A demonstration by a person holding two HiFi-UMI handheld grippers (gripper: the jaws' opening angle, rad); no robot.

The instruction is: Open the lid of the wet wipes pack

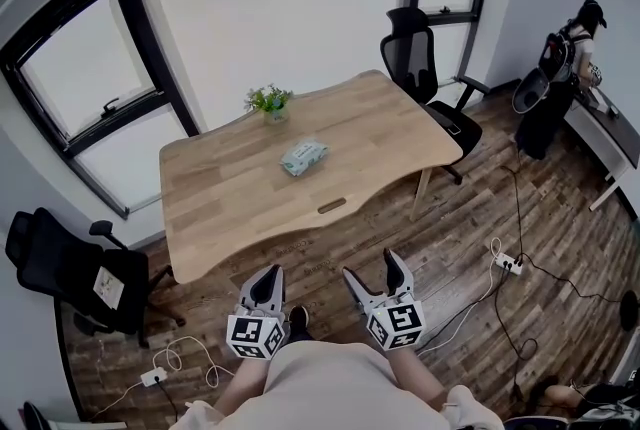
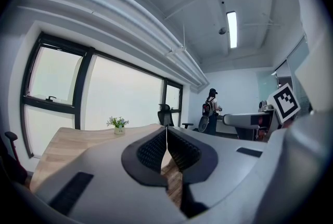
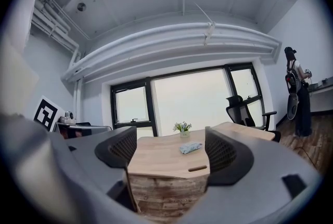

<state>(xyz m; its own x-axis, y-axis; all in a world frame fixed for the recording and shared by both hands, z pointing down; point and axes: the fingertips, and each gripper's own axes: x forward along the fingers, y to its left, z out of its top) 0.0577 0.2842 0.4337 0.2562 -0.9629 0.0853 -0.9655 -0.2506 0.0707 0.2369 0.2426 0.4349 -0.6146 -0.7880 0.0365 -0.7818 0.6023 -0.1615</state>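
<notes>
A pale green wet wipes pack (image 1: 303, 156) lies flat near the middle of the wooden table (image 1: 230, 208), its lid down. The pack (image 3: 191, 148) also shows in the right gripper view, far off between the jaws. My left gripper (image 1: 264, 285) hangs shut over the floor, well short of the table's front edge; its pads (image 2: 156, 150) meet with nothing between them. My right gripper (image 1: 372, 272) is held beside it, open and empty, also short of the table. Both are far from the pack.
A small potted plant (image 1: 270, 103) stands at the table's far edge. Black office chairs sit at the far right (image 1: 420, 63) and near left (image 1: 75, 273). Cables and power strips (image 1: 507, 264) lie on the wooden floor. A person (image 1: 570, 68) stands at a desk, far right.
</notes>
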